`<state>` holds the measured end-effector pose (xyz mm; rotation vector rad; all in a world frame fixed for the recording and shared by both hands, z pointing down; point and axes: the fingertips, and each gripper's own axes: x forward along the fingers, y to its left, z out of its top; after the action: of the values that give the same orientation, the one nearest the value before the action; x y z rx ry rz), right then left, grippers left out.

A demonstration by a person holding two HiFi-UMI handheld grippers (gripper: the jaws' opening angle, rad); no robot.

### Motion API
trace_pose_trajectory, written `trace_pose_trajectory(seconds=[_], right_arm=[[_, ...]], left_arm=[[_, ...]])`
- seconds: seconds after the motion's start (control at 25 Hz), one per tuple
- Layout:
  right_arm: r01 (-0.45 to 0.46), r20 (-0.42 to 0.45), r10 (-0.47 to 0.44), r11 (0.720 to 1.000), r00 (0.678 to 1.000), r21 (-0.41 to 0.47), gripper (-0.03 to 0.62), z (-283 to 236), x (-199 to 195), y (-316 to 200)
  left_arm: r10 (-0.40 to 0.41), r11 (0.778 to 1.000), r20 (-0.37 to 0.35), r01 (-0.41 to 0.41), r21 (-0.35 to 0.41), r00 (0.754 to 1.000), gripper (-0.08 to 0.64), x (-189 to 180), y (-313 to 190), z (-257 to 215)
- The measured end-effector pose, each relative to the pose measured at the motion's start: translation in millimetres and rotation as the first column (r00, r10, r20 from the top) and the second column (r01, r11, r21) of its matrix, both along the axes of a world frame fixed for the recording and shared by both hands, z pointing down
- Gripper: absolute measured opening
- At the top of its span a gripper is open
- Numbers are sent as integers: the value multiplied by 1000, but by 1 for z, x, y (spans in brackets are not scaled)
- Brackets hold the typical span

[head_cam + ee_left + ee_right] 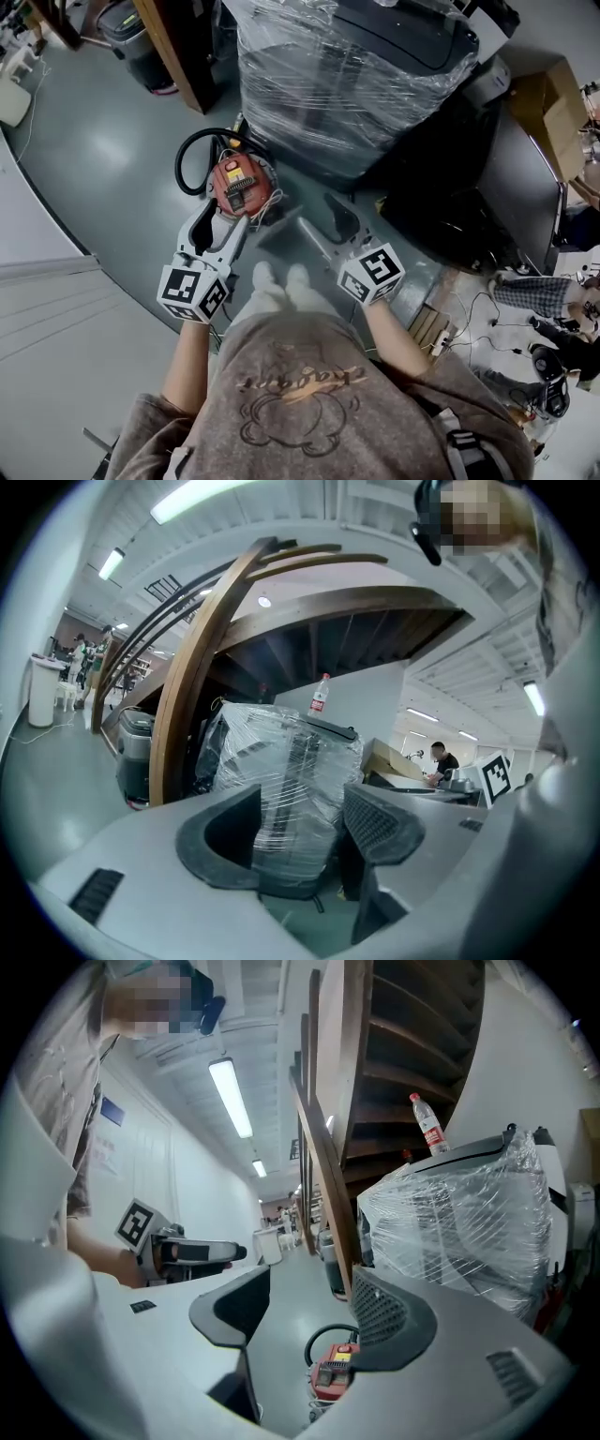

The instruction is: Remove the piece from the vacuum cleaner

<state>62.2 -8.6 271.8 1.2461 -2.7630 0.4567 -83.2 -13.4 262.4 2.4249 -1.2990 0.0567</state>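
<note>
A small red vacuum cleaner (238, 184) stands on the grey floor, with a black hose (190, 157) looped at its left and a pale cord bundled beside it. My left gripper (221, 221) is open and empty, its tips just short of the vacuum's near side. The left gripper view shows its jaws (300, 834) apart, with only the wrapped load behind them. My right gripper (324, 221) is open too and hangs over bare floor to the right of the vacuum. Between its spread jaws (314, 1314) the vacuum (334, 1372) shows lower down, untouched.
A large plastic-wrapped load (347, 75) stands just beyond the vacuum, a water bottle (429, 1125) on top. A wooden stair beam (178, 47) and a dark bin (131, 37) are at the back left. Cables and a power strip (437, 330) lie right. The person's feet (281, 281) are between the grippers.
</note>
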Motion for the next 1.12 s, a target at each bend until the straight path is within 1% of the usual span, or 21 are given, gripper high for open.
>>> trace_pose_trajectory(seconds=[0.08, 0.2, 0.32, 0.52, 0.68, 0.84, 0.96, 1.04, 1.12], right_arm=[[23, -15, -23, 1000, 1000, -14, 242, 7, -1, -2], [63, -38, -64, 997, 997, -35, 242, 19, -3, -5], [102, -65, -106, 993, 992, -60, 247, 37, -4, -11], [180, -133, -200, 972, 971, -148, 247, 96, -4, -17], [217, -154, -254, 950, 955, -223, 247, 148, -4, -23], [257, -195, -318, 924, 928, -284, 247, 208, -8, -27], [298, -207, -377, 895, 903, -331, 247, 259, -13, -28], [335, -217, -431, 867, 876, -368, 256, 294, -17, -27], [368, -247, -485, 840, 839, -398, 257, 329, -19, -23]], left_arm=[[16, 1000, 16, -16, -1, 1000, 281, 3, -2, 4], [29, 999, 41, -28, -28, 999, 298, 4, -6, 17], [42, 996, 25, -40, -74, 999, 302, 6, -12, 37], [98, 983, 38, -91, -161, 994, 308, 17, -15, 93], [127, 970, 59, -111, -215, 990, 308, 24, -20, 144], [150, 955, 83, -123, -269, 985, 308, 26, -23, 205], [174, 942, 100, -136, -306, 980, 308, 30, -23, 255], [194, 932, 112, -148, -331, 974, 308, 33, -22, 289], [217, 920, 123, -161, -357, 968, 308, 37, -19, 323]])
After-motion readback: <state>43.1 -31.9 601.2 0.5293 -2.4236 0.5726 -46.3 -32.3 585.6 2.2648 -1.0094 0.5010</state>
